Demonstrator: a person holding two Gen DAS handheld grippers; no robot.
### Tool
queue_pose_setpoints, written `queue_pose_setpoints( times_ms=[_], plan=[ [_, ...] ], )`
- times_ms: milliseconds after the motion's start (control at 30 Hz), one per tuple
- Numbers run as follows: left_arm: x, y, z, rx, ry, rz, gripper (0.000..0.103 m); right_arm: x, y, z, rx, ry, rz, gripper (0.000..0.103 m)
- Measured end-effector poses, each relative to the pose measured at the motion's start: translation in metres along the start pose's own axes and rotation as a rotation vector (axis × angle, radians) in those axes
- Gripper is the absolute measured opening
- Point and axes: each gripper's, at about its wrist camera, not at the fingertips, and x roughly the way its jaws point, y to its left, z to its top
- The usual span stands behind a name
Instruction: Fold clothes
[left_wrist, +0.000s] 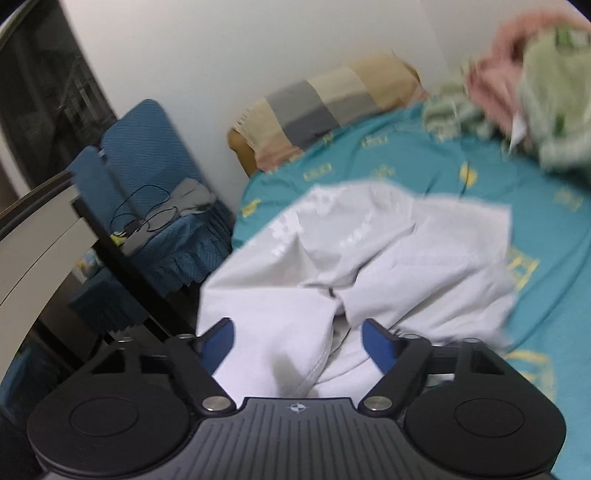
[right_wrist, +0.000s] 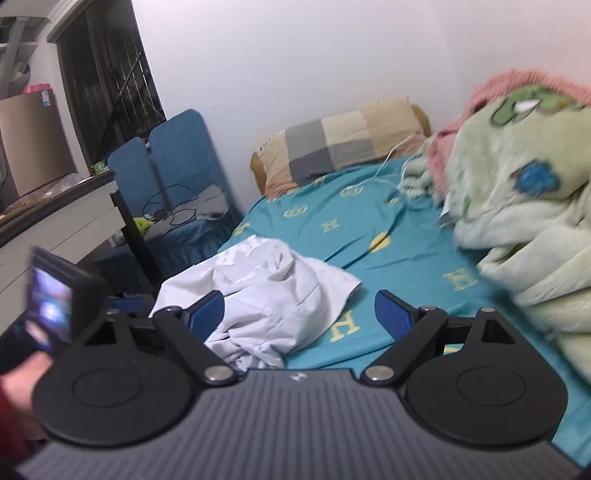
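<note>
A crumpled white shirt (left_wrist: 362, 254) lies on the teal bed sheet (left_wrist: 424, 166) near the bed's left edge. My left gripper (left_wrist: 297, 332) is open, its blue-padded fingers spread on either side of the shirt's near folds, close over the cloth. In the right wrist view the same shirt (right_wrist: 273, 295) lies in a heap ahead. My right gripper (right_wrist: 299, 310) is open and empty, its left finger over the shirt's near edge and its right finger over bare sheet (right_wrist: 399, 236). The left gripper's body (right_wrist: 55, 306) shows blurred at the far left.
A patchwork pillow (right_wrist: 343, 144) lies at the head of the bed by the white wall. A bunched green and pink blanket (right_wrist: 524, 192) fills the bed's right side. A blue-covered chair (right_wrist: 173, 173) with cables stands left of the bed, beside a white desk (right_wrist: 55, 229).
</note>
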Motion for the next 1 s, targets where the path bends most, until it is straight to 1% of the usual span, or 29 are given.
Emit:
queue_pose_setpoints(
  times_ms=[33,133,167,200,233,300,367,467,600,633,667,700,733,767,867,933,1000],
  plan=[
    [0.017,-0.003,-0.003,0.015,0.009,0.005,0.068,0.006,0.002,-0.002,-0.005,0.008,0.005,0.090],
    [0.050,-0.005,-0.012,0.002,-0.004,0.005,0.050,0.023,0.003,-0.009,-0.015,0.044,0.014,0.089],
    [0.055,-0.002,-0.013,-0.017,-0.010,-0.002,0.037,0.028,0.003,-0.012,-0.015,0.057,0.016,0.089],
    [0.061,0.001,-0.014,-0.037,-0.017,-0.008,0.018,0.033,0.002,-0.014,-0.012,0.067,0.014,0.089],
    [0.060,0.005,-0.013,-0.066,-0.032,-0.013,0.009,0.037,0.002,-0.015,-0.008,0.076,0.009,0.089],
    [0.044,0.017,-0.008,-0.138,-0.090,-0.025,0.004,0.043,0.000,-0.017,0.001,0.087,0.000,0.089],
    [0.021,0.030,-0.002,-0.205,-0.155,-0.035,0.003,0.044,-0.002,-0.016,0.005,0.072,-0.012,0.089],
    [-0.037,0.052,0.011,-0.322,-0.254,-0.085,0.003,0.041,-0.004,-0.015,-0.004,0.048,-0.031,0.089],
    [-0.112,0.076,0.020,-0.398,-0.371,-0.195,0.003,0.031,0.000,-0.014,-0.040,0.022,-0.024,0.089],
    [-0.132,0.080,0.017,-0.420,-0.394,-0.222,0.003,0.028,0.001,-0.014,-0.049,0.016,-0.022,0.089],
    [-0.151,0.084,0.013,-0.442,-0.418,-0.249,0.003,0.025,0.004,-0.013,-0.064,0.010,-0.019,0.080],
    [-0.167,0.090,0.009,-0.460,-0.437,-0.270,0.003,0.021,0.007,-0.012,-0.082,0.003,-0.015,0.075],
    [-0.182,0.095,0.006,-0.477,-0.457,-0.292,0.003,0.016,0.010,-0.012,-0.097,-0.003,-0.010,0.075],
    [-0.197,0.101,0.002,-0.495,-0.476,-0.312,0.003,0.012,0.013,-0.012,-0.109,-0.008,-0.001,0.075],
    [-0.223,0.121,-0.017,-0.570,-0.496,-0.360,0.003,-0.002,0.026,-0.016,-0.142,-0.001,0.052,0.073],
    [-0.230,0.132,-0.033,-0.628,-0.495,-0.377,0.003,-0.008,0.036,-0.022,-0.156,0.020,0.102,0.072],
    [-0.231,0.147,-0.045,-0.690,-0.492,-0.397,0.003,-0.005,0.047,-0.028,-0.182,0.048,0.133,0.072]
  ],
)
